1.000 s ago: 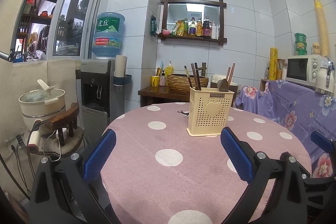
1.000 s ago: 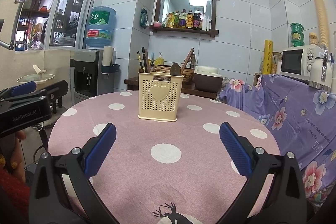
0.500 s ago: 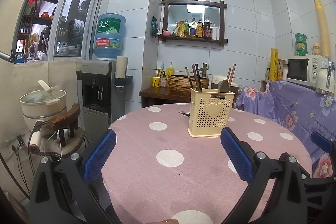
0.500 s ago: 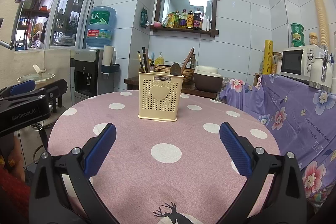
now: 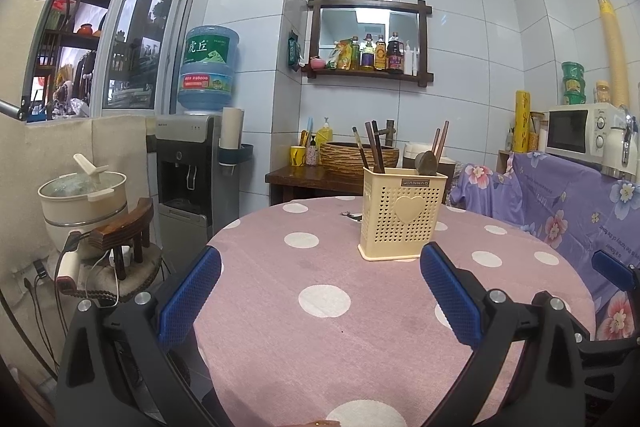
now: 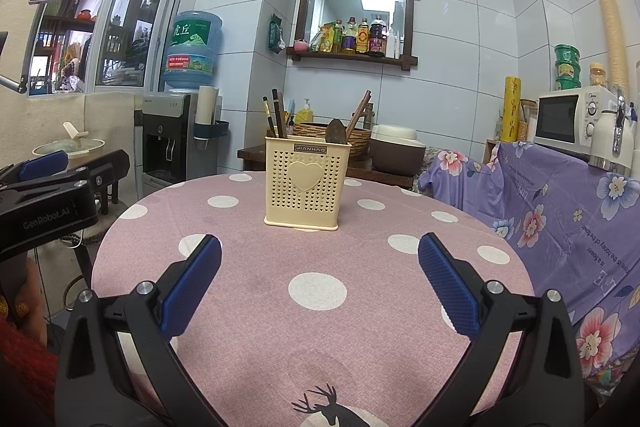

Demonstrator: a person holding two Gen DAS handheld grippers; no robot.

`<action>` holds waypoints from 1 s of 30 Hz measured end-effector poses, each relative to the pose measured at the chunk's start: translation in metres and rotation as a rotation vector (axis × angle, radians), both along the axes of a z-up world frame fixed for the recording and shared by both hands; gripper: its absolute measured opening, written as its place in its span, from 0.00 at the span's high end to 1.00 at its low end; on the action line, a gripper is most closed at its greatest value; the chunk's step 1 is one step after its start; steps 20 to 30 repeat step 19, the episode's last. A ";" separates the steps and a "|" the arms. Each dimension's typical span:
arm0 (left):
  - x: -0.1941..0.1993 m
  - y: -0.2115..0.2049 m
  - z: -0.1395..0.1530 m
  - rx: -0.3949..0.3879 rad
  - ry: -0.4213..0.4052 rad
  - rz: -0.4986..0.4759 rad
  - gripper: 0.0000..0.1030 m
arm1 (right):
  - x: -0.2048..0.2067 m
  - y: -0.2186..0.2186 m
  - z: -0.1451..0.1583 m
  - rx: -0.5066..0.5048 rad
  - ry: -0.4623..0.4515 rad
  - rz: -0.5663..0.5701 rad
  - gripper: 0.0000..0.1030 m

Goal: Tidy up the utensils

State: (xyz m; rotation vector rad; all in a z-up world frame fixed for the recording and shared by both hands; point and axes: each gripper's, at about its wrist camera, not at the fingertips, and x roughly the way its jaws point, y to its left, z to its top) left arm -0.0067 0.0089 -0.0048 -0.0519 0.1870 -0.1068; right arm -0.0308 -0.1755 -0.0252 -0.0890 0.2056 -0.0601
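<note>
both grippers sit level and low over the near edge of the round counter [image 6: 320,327], pointing toward the far wall. the right gripper [image 6: 320,267] has its blue pads spread wide apart with nothing between them, aimed almost straight at the utensil holder [image 6: 306,187]. the left gripper [image 5: 320,283] is likewise spread wide and holds nothing; it sits to the left of the right one, so the utensil holder [image 5: 402,215] appears right of its centre line. the cream, perforated holder stands upright on the pink polka-dot cloth, toward the far side of the counter, well apart from both grippers. dark chopsticks [image 6: 276,115] lean in its left part, and a spoon [image 6: 334,131] with more sticks in its right part.
</note>
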 end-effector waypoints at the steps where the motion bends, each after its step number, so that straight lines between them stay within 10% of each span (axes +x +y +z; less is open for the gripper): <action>1: 0.000 0.000 0.000 0.000 0.001 -0.001 0.04 | -0.001 0.000 0.000 0.000 -0.001 -0.001 0.05; 30: 0.002 0.002 0.001 0.018 0.015 0.005 0.04 | 0.000 -0.001 -0.001 0.001 0.002 0.000 0.05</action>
